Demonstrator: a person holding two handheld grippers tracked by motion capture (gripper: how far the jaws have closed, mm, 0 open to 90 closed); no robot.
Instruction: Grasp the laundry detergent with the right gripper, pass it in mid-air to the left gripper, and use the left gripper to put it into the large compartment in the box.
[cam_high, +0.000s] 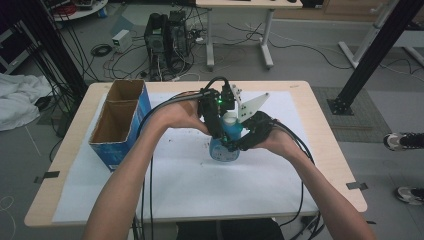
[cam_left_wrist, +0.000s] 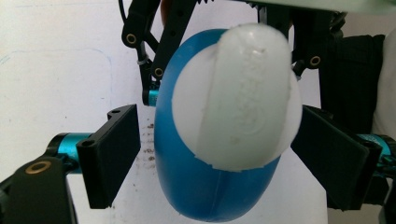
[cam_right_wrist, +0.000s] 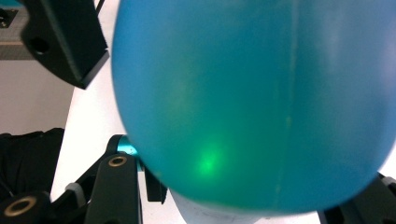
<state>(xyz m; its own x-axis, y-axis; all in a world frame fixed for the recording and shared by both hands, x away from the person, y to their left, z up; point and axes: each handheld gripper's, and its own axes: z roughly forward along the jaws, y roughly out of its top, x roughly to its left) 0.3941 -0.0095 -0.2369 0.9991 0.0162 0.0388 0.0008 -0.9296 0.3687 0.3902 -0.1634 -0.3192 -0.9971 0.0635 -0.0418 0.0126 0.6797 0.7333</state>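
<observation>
**My rig up close**

I see bare forearms, no sleeves. Both grippers are black: the left gripper (cam_high: 218, 116) has flat pads (cam_left_wrist: 114, 154), teal pins, brass bushings; the right gripper (cam_high: 250, 136) carries a grey triangular plate. Black cables trail back.

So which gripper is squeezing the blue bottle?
The right gripper: its jaws are clamped on the bottle, low on its blue body. The left gripper just straddles the white cap, with a gap beside one jaw.
</observation>
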